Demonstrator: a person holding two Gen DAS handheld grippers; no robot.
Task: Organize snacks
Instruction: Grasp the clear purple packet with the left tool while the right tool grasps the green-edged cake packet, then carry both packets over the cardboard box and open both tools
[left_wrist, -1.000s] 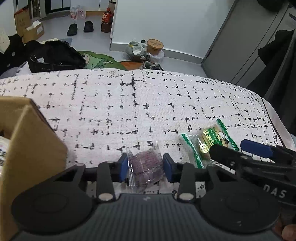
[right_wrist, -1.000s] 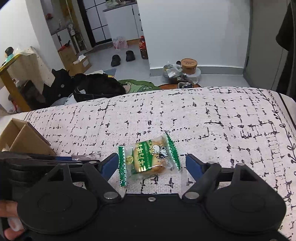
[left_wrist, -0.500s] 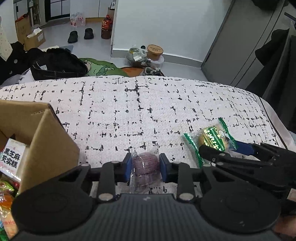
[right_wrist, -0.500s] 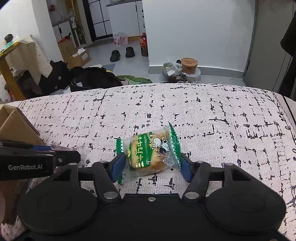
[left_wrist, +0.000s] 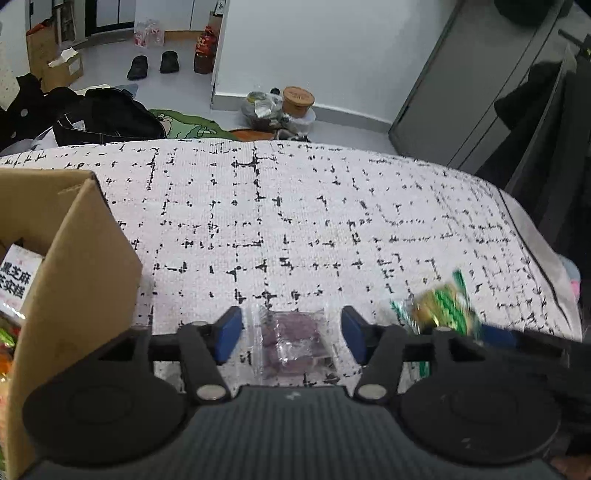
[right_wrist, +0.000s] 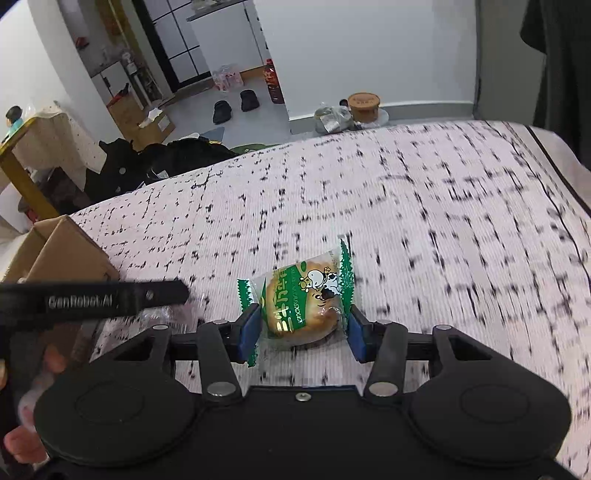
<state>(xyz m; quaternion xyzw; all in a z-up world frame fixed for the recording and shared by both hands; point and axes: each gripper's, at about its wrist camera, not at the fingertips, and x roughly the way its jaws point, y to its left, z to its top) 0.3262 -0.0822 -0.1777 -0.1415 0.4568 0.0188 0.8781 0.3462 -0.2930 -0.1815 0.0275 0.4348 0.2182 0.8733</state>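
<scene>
Left claw (left_wrist: 291, 334) widened — purple snack (left_wrist: 293, 341) released

"genrobot.ai" is printed in grey along the side of the left gripper (right_wrist: 92, 301). black chinese characters, "黑芝麻" above a partly hidden second line, are printed on a white packet (left_wrist: 16, 273) inside the cardboard box (left_wrist: 74, 280). green lettering on the bun wrapper (right_wrist: 303, 299) is not legible.

Glossy clear plastic wrapper (left_wrist: 291, 341) between the left jaws; shiny green-printed film packet (right_wrist: 303, 297) between the right jaws. Woven, rough cloth (left_wrist: 295, 221) beneath both. Matt brown cardboard box (left_wrist: 74, 266) left of the jaws.
</scene>
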